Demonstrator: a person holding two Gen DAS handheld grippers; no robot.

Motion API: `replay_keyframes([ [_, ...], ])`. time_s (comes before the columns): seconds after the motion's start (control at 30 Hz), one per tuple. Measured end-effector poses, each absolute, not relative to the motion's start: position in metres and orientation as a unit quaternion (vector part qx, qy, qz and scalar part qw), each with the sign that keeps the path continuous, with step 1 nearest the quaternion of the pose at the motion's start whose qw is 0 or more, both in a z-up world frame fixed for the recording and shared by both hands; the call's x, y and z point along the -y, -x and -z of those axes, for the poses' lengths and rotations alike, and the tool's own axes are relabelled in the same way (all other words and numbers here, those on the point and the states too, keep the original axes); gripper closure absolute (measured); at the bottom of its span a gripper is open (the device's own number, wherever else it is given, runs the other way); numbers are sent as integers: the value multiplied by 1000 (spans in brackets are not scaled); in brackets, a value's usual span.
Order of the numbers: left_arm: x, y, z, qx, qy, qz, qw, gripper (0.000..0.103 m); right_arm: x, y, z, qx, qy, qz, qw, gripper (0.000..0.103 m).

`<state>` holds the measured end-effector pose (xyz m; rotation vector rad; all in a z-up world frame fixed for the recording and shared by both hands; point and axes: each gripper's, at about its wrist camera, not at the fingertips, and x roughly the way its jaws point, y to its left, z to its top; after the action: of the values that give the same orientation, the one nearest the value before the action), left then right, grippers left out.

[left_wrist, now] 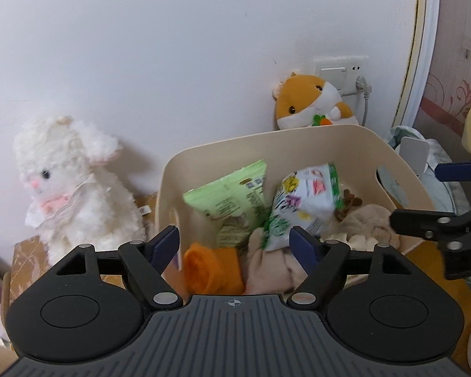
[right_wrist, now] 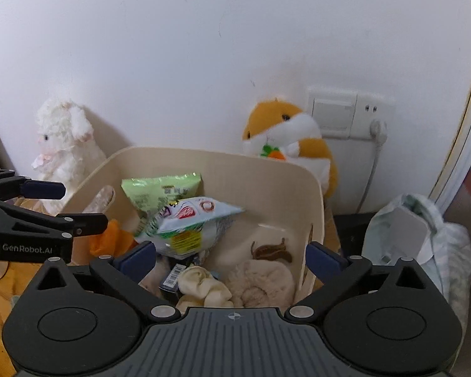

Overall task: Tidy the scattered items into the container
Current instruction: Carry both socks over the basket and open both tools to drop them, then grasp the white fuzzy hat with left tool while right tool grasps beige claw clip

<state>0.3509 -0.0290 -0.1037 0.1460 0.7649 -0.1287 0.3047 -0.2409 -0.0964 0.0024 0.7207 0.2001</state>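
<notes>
Both the left gripper [left_wrist: 234, 245] and right gripper [right_wrist: 230, 259] hang released over the beige container [left_wrist: 298, 138], where the green packet [left_wrist: 226, 194] and white packet [right_wrist: 191, 223] perch loosely atop soft items and may slide out if nudged.

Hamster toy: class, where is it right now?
In both views the hamster toy sits against the wall behind the bin's back rim, outside it, just below the wall socket.
</notes>
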Motion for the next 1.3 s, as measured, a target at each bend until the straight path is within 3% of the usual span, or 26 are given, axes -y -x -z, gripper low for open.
replay_keyframes([
  [0.27, -14, -320, 103, -409, -49, 80, 908, 24, 234, -262, 96, -335, -10, -104, 936, 0],
  [0.47, -38, -298, 114, -442, -27, 81, 893, 25, 230, -242, 127, -388, -41, -92, 916, 0],
  [0.7, -33, -275, 123, -456, -7, 116, 883, 25, 233, -239, 167, -462, -166, -65, 869, 0],
  [0.9, -25, -277, 136, -478, 26, 126, 869, 25, 230, -250, 182, -485, -245, -40, 838, 9],
  [1.2, -16, -292, 162, -503, 32, 126, 854, 25, 212, -274, 194, -511, -221, -23, 830, 14],
  [1.3, -19, -300, 172, -515, 44, 122, 847, 29, 207, -279, 202, -521, -210, -23, 827, 19],
])
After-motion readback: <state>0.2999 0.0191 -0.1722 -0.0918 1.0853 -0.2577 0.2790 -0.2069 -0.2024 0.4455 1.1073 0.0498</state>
